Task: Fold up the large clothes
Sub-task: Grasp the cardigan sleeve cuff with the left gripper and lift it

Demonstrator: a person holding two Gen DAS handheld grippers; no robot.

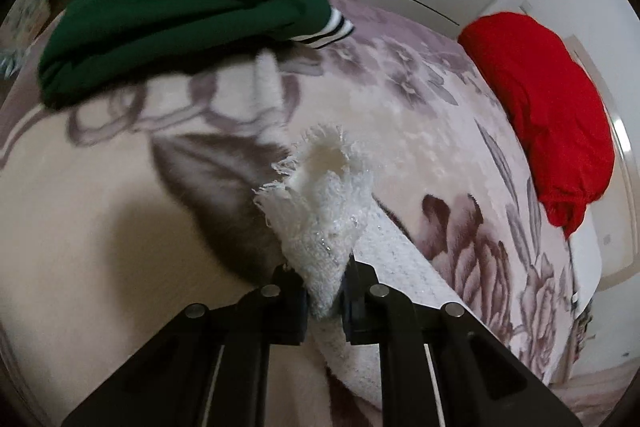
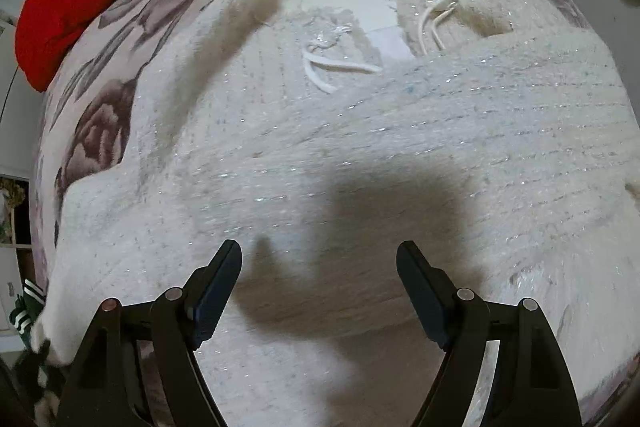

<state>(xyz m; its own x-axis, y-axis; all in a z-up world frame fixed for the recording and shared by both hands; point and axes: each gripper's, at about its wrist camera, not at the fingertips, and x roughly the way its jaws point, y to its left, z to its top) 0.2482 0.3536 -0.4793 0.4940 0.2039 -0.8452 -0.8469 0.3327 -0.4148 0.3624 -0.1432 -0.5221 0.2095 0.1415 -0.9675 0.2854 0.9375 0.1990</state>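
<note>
The left claw point(image 1: 325, 291) is clenched on a frayed edge of the fluffy white knitted garment with glittery threads point(image 1: 320, 223) — the fabric bunches up between its black fingers point(image 1: 286, 301) and stands in a ragged peak above them. The right claw point(image 2: 319, 267) is released, its two fingers wide apart, hovering over the broad body of the same white garment point(image 2: 360, 155), where it casts a dark shadow. The garment lies spread across the bed's pale blanket printed with grey-brown flowers point(image 1: 420, 99), its white drawstrings point(image 2: 332, 67) lying loose near the far end. A folded dark green garment with white-striped cuffs point(image 1: 168, 15) rests on the blanket at the far left of the left view — a crumpled red garment point(image 1: 548, 107) lies at the bed's right edge, well apart from it.
</note>
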